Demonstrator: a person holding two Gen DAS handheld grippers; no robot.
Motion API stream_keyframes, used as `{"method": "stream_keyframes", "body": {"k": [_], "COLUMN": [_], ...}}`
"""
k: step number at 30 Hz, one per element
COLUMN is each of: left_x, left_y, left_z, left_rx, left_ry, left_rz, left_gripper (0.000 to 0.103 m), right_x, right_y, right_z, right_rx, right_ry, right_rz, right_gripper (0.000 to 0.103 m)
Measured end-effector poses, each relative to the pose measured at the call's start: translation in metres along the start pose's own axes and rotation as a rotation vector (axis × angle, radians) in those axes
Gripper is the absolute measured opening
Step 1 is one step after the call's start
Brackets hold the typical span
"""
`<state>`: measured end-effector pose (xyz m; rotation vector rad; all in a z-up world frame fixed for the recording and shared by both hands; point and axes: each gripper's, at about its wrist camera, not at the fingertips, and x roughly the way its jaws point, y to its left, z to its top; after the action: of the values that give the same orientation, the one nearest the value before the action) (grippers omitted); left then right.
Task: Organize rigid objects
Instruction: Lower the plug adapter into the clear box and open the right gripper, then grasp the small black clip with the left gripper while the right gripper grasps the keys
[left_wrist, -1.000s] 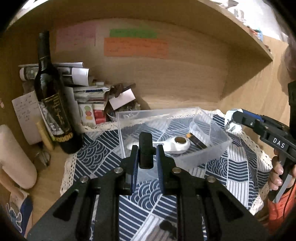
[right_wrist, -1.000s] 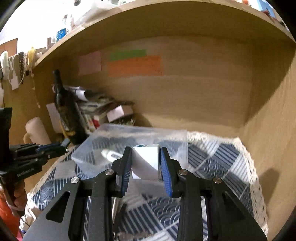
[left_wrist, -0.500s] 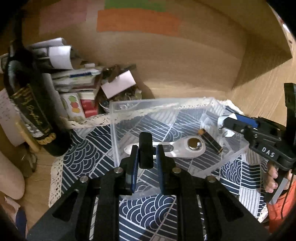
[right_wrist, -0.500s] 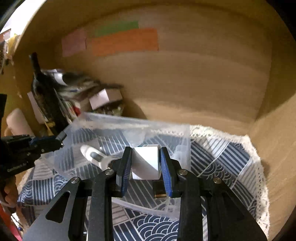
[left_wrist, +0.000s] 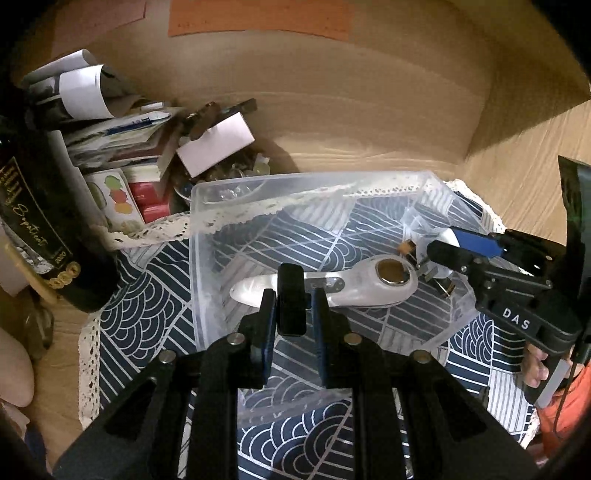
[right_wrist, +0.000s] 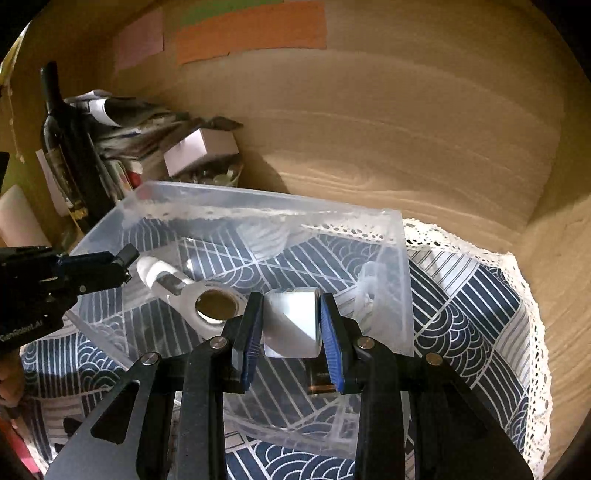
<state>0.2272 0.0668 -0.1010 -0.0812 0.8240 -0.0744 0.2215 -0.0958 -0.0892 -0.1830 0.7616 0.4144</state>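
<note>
A clear plastic bin (left_wrist: 207, 192) (right_wrist: 399, 236) stands on a blue patterned cloth. In it lie a white handheld device with a round brown lens (left_wrist: 384, 280) (right_wrist: 210, 306) and a small dark stick with a copper end (right_wrist: 321, 384). My left gripper (left_wrist: 291, 306) is shut on a small black block (left_wrist: 291, 302) and hovers over the bin's near wall. My right gripper (right_wrist: 291, 321) is shut on a white cube (right_wrist: 291, 321) and holds it inside the bin at its right side. The right gripper also shows in the left wrist view (left_wrist: 443, 251).
A dark wine bottle (left_wrist: 33, 206) (right_wrist: 62, 144) stands left of the bin. Behind it are stacked papers, small boxes (left_wrist: 216, 142) and a bowl of small bits (right_wrist: 218, 177). Wooden alcove walls close in the back and right. The lace-edged cloth (right_wrist: 480, 302) extends right of the bin.
Both grippers have moved forward and down toward the bin. The right gripper now holds the white cube lower inside the bin; the left holds the black block over the near wall.
</note>
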Motion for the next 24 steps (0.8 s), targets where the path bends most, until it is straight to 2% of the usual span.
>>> {"method": "stream_keyframes", "body": {"k": [3,4,7,11,12,14,17,19,24], "left_x": [0.000,-0.001,-0.007,-0.025,-0.030,-0.042,-0.063,-0.074,-0.093], "left_y": [-0.002,-0.003,-0.005,-0.010,-0.010,-0.012,-0.016,-0.020,-0.030], "left_z": [0.000,-0.001,-0.002,-0.004,-0.005,-0.007,-0.012,-0.016,-0.035], "left_rx": [0.002,0.003,0.005,0.016,0.015,0.008,0.020,0.032,0.058], "left_ry": [-0.002,-0.001,-0.011,-0.050,-0.058,-0.082,-0.129,-0.153,-0.166], "left_rz": [0.006,0.007,0.012,0.027,0.031,0.044,0.071,0.082,0.085], "left_gripper": [0.018,0.022,0.039,0.060,0.065,0.081,0.095,0.098,0.100], "right_x": [0.002,0.002,-0.002,-0.020,-0.025,-0.038,-0.058,-0.071,-0.096], "right_y": [0.001,0.002,0.004,0.005,0.006,0.007,0.008,0.009,0.014], "right_z": [-0.001,-0.001,-0.001,0.001,0.002,0.002,0.001,-0.002,-0.016], "right_rx": [-0.011,-0.012,-0.023,-0.022,-0.022,-0.023,-0.018,-0.013,-0.010], "right_ry": [0.011,0.013,0.006,-0.032,-0.044,-0.066,-0.100,-0.124,-0.158], "right_rz": [-0.006,-0.005,-0.010,0.000,0.002,0.008,0.019,0.027,0.038], "right_gripper": [0.028,0.028,0.030,0.045,0.045,0.045,0.049,0.055,0.056]}}
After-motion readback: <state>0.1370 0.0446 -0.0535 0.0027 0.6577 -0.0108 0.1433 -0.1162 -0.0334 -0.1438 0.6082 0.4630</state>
